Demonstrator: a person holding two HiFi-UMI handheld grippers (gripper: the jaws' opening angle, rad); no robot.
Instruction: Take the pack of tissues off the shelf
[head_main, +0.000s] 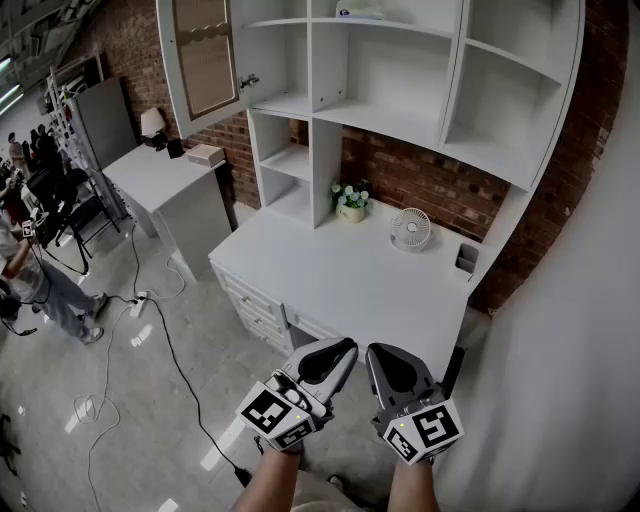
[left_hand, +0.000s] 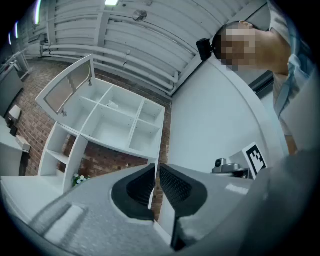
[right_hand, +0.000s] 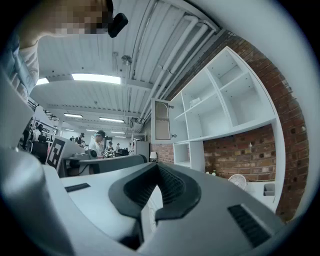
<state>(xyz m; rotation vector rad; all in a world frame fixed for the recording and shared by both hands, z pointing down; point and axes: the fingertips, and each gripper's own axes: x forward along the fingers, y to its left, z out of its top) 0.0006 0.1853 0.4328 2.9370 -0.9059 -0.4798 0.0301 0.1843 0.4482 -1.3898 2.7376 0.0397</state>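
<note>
The pack of tissues (head_main: 358, 13) is a small pale packet lying on the top middle shelf of the white shelf unit (head_main: 455, 120). It shows as a tiny shape in the left gripper view (left_hand: 112, 105) and the right gripper view (right_hand: 195, 100). Both grippers hover side by side low in the head view, in front of the desk's near edge and far below the packet. My left gripper (head_main: 345, 347) (left_hand: 155, 167) has only a thin slit between its pads and holds nothing. My right gripper (head_main: 375, 352) (right_hand: 158, 166) is shut and empty.
A white desk (head_main: 330, 275) stands under the shelves with a flower pot (head_main: 350, 200), a small fan (head_main: 410, 228) and a grey box (head_main: 466, 259). A glass cabinet door (head_main: 205, 55) hangs open at upper left. Cables (head_main: 150, 300) cross the floor; people stand at far left.
</note>
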